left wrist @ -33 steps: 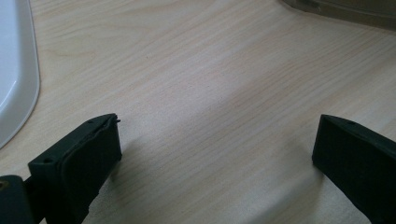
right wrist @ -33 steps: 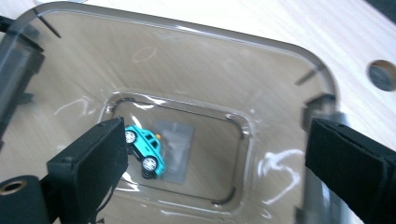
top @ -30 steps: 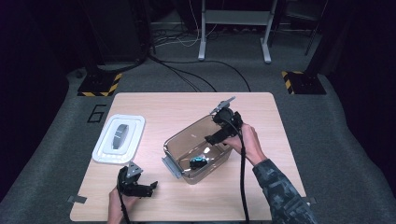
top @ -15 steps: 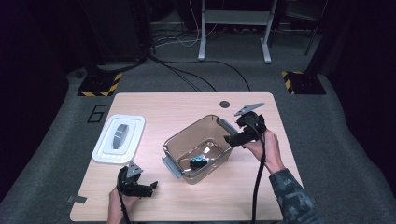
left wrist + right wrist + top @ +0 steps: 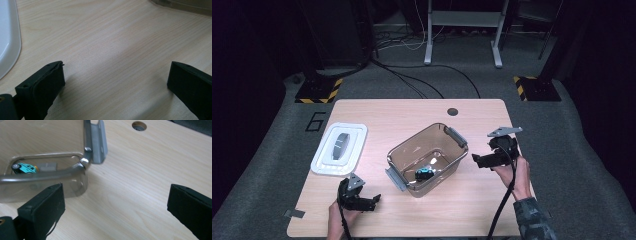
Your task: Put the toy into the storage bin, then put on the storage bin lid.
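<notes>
1. At the far left of the table [image 5: 377,115] lies a white lid [image 5: 339,148], flat, with a grey handle in its middle. The left gripper view shows just its rounded edge [image 5: 8,37].
2. The left gripper [image 5: 373,201] rests near the front edge, just below the lid. The high view shows it small and dark; its own view shows the jaws wide apart over bare wood, holding nothing.
3. In the middle stands the clear bin [image 5: 428,157], turned at an angle, with grey latches at both ends. A small teal toy car [image 5: 424,174] lies on its bottom.
4. The right gripper view shows the car [image 5: 24,168] through the bin wall and one latch [image 5: 98,141] from close.
5. The right gripper [image 5: 475,160] is just beside the bin's right end, apart from it, jaws wide open and empty.
</notes>
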`<state>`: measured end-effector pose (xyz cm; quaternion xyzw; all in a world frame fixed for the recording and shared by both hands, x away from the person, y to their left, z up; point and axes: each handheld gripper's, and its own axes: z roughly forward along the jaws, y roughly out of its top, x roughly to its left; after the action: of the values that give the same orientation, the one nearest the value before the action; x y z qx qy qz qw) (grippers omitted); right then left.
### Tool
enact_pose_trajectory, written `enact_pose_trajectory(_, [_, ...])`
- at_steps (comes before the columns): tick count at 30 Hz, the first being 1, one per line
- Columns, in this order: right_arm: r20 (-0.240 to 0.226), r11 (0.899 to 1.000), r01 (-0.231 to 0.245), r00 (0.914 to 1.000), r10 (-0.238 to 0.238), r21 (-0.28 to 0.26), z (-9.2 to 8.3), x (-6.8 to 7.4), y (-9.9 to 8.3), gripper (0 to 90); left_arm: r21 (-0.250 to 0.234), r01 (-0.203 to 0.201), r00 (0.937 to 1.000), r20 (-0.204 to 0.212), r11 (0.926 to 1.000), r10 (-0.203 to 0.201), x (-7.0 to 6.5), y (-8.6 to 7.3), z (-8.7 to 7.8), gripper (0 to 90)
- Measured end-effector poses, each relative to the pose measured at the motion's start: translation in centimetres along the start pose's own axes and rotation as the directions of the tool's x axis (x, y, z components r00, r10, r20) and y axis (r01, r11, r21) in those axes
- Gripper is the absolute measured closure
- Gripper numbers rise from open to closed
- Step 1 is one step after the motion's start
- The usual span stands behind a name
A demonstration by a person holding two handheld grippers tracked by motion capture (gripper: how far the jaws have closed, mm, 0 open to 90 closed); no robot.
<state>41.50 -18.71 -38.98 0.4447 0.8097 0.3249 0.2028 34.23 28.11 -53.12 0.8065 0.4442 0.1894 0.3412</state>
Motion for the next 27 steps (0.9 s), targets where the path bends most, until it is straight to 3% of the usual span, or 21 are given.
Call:
enact_pose_trajectory(11, [0.065, 0.996, -0.088, 0.9940, 0.088, -0.012, 1.9, -1.1, -6.0, 0.9, 0.000, -0.009, 1.0000, 0.001, 1.0000, 0.009, 0.1, 0.0, 0.0, 1.0])
enact_pose_trajectory(16, [0.061, 0.990, -0.138, 0.9887, 0.137, 0.001, 3.4, -1.4, -8.8, 0.6, 0.000, -0.009, 1.0000, 0.001, 1.0000, 0.009, 0.1, 0.0, 0.0, 1.0])
enact_pose_trajectory(21, [0.088, 0.986, -0.164, 0.9831, 0.161, 0.035, 4.8, -1.5, -10.7, 0.0, 0.000, -0.009, 1.0000, 0.001, 1.0000, 0.009, 0.1, 0.0, 0.0, 1.0])
enact_pose_trajectory(27, [0.097, 0.984, -0.173, 0.9807, 0.170, 0.029, 5.7, -2.2, -12.0, 0.0, 0.001, -0.010, 1.0000, 0.001, 1.0000, 0.010, 0.1, 0.0, 0.0, 1.0])
